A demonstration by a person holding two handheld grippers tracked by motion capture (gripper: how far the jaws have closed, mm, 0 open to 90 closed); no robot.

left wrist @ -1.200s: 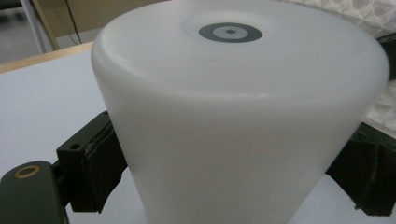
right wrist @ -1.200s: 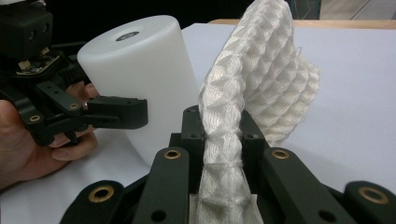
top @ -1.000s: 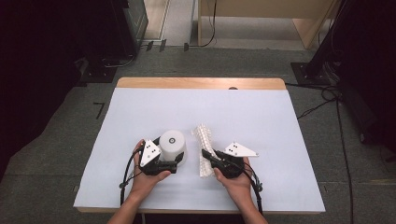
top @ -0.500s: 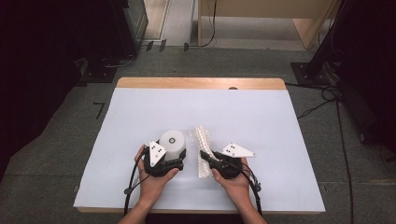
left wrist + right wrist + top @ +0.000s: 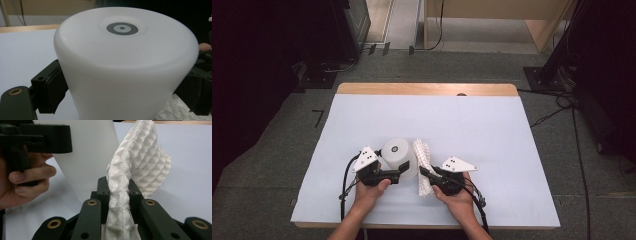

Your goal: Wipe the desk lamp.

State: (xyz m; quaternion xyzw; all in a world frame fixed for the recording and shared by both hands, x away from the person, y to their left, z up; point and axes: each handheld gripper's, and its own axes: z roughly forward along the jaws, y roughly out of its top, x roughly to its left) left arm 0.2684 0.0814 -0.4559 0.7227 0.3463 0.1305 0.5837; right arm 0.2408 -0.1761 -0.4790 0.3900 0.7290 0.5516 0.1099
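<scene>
1. Standing near the front edge of the bench (image 5: 492, 130), the white cup (image 5: 398, 156) is upside down, clamped by the left tool (image 5: 398, 175).
2. The right tool (image 5: 424, 173) pinches the white mesh cloth (image 5: 423, 160), just beside the cup.

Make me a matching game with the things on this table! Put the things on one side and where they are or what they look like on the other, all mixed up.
Things:
1. white cup
2. white mesh cloth
3. light blue table cover
4. wooden table edge

Places or states:
A. squeezed in the right gripper
B. a bare strip at the far side
C. upside down, gripped at its sides by the left gripper
D. spread flat under everything

Pairs: 1-C, 2-A, 3-D, 4-B
</scene>
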